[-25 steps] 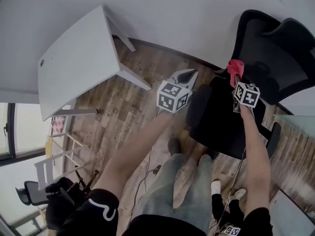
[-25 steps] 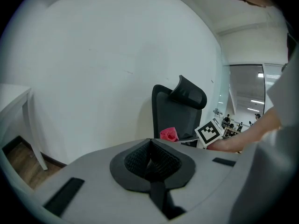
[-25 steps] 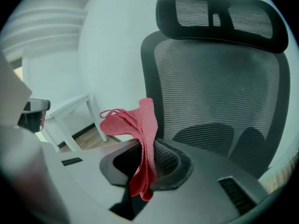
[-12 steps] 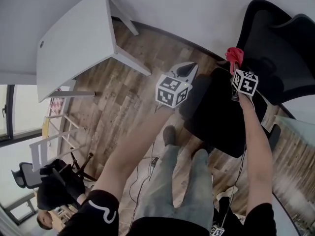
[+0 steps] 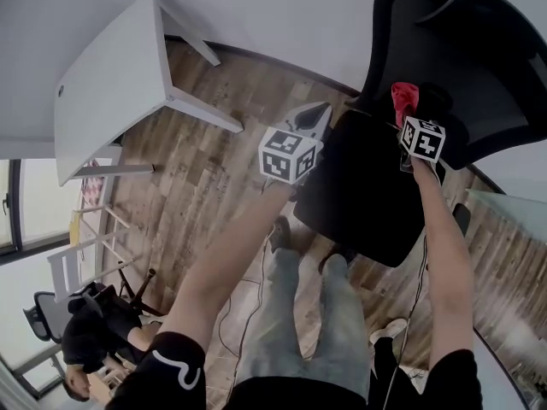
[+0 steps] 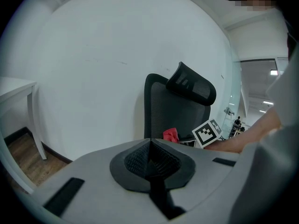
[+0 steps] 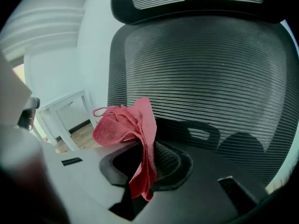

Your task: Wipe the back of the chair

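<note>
Red cloth (image 7: 125,125) is pinched in the closed jaws of my right gripper (image 7: 150,158), its bunched end leaning to 10 o'clock. My left gripper (image 6: 149,158) has its jaws pressed together on nothing (it hangs at 9 o'clock of the right one). Beyond the cloth, at 12 o'clock, rises the mesh back of the chair (image 7: 201,73), then its headrest (image 7: 196,1). At 10 o'clock, farther, stands a white table (image 5: 107,92).
</note>
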`<state>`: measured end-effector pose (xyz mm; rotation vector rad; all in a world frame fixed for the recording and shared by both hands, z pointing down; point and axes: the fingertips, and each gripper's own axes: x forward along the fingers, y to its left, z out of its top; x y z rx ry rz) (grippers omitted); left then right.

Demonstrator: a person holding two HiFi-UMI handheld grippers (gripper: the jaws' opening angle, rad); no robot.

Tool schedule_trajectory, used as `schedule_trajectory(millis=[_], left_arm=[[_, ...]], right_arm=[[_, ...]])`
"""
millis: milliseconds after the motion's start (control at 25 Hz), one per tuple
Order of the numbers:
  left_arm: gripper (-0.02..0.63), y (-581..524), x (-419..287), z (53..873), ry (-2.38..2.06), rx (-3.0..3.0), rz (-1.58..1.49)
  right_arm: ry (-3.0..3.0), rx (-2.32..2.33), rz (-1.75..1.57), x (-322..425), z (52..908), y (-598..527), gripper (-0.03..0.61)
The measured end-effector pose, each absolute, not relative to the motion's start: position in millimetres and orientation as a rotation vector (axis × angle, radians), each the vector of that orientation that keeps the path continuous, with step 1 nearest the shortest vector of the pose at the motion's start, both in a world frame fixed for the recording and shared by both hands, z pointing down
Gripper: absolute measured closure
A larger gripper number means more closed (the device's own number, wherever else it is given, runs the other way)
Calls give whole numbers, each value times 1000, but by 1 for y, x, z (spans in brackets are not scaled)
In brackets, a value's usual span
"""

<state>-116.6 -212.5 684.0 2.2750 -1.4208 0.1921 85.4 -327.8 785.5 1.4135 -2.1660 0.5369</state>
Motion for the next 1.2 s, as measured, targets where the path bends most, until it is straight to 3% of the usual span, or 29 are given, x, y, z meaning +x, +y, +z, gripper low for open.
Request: schedule_trajectory(millis=[800,1200], left_arm=[[589,-223,31,683,-1291,2373,255],[589,-221,61,683,-1233,2399,256]], right_arm=[[-2093,1543,548,261,780,-304,506],[-2013,1641,548,323,772,-286,506]])
